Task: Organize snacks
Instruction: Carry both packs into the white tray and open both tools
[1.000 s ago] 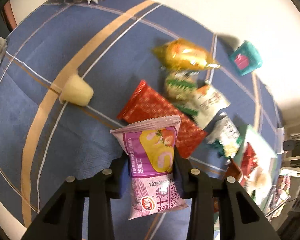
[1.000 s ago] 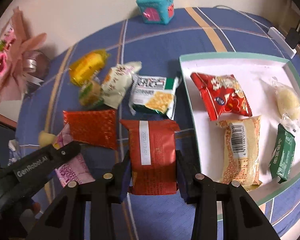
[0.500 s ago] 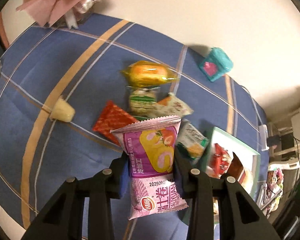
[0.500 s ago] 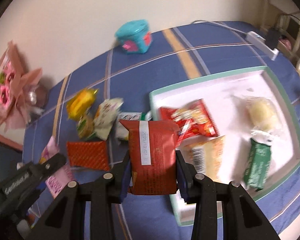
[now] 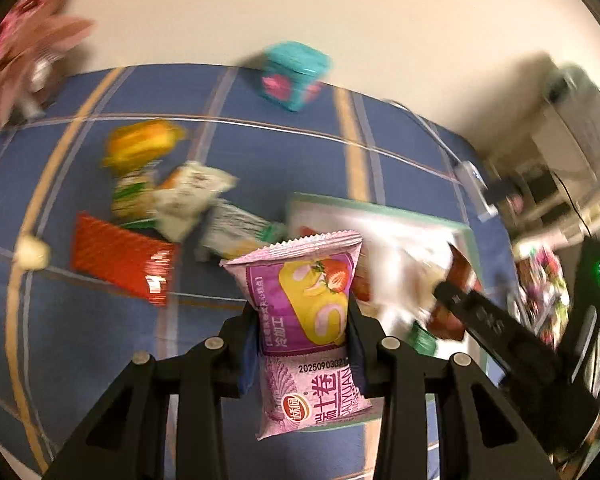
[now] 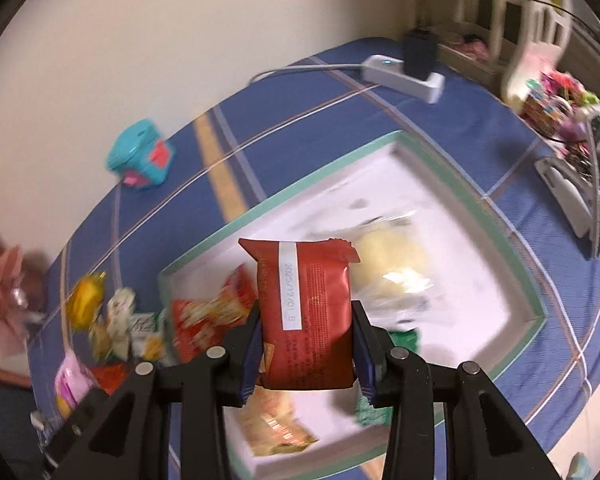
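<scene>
My left gripper (image 5: pixel 302 330) is shut on a pink and purple cake packet (image 5: pixel 306 320) and holds it above the blue cloth beside the tray (image 5: pixel 380 210). My right gripper (image 6: pixel 306 344) is shut on a dark red snack packet (image 6: pixel 306 312) and holds it above the white tray with the green rim (image 6: pixel 476 212). Several snacks lie in the tray, among them a pale bun in clear wrap (image 6: pixel 384 256) and a red packet (image 6: pixel 204 316). Loose snacks lie on the cloth: a red packet (image 5: pixel 120 258), a yellow one (image 5: pixel 144 142), a white one (image 5: pixel 188 196).
A teal box (image 5: pixel 294 74) stands at the back by the wall. A pink bouquet (image 5: pixel 24 52) is at the far left. A white power strip with a plug (image 6: pixel 404 72) lies behind the tray. A small yellow cup (image 5: pixel 30 252) lies on the cloth.
Both grippers have swung to the right with their packets. The right one now hangs over the tray. The left one has come closer to the tray's left rim.
</scene>
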